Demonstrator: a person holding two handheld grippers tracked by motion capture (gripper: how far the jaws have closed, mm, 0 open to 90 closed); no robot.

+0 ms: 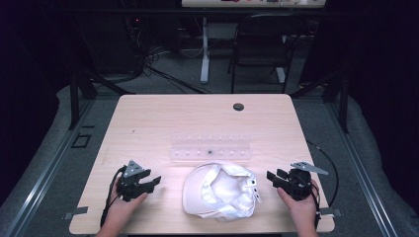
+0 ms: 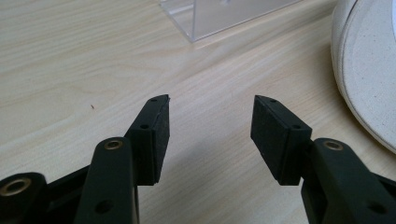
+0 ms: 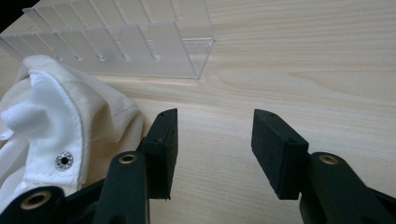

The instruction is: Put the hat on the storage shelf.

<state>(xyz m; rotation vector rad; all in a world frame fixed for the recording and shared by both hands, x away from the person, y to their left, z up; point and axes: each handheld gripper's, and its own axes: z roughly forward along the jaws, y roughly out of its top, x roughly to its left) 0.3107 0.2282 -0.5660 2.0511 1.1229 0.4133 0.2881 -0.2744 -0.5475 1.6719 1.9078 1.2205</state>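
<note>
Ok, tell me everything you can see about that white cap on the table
The white cap lies upside down near the table's front edge, its hollow facing up. It looks like soft off-white fabric with a crumpled lining, stitched seams and a metal snap on the strap. The clear plastic rack stands just behind it. Neither open gripper touches it.

A clear plastic divider tray (image 1: 211, 149) lies at the middle of the wooden table (image 1: 148, 118). Beyond the tray, near the table's far edge, sits a dark round cable hole (image 1: 238, 106). Behind the table stands a dark folding chair (image 1: 262, 44), beside a white desk leg (image 1: 204, 49).
</note>
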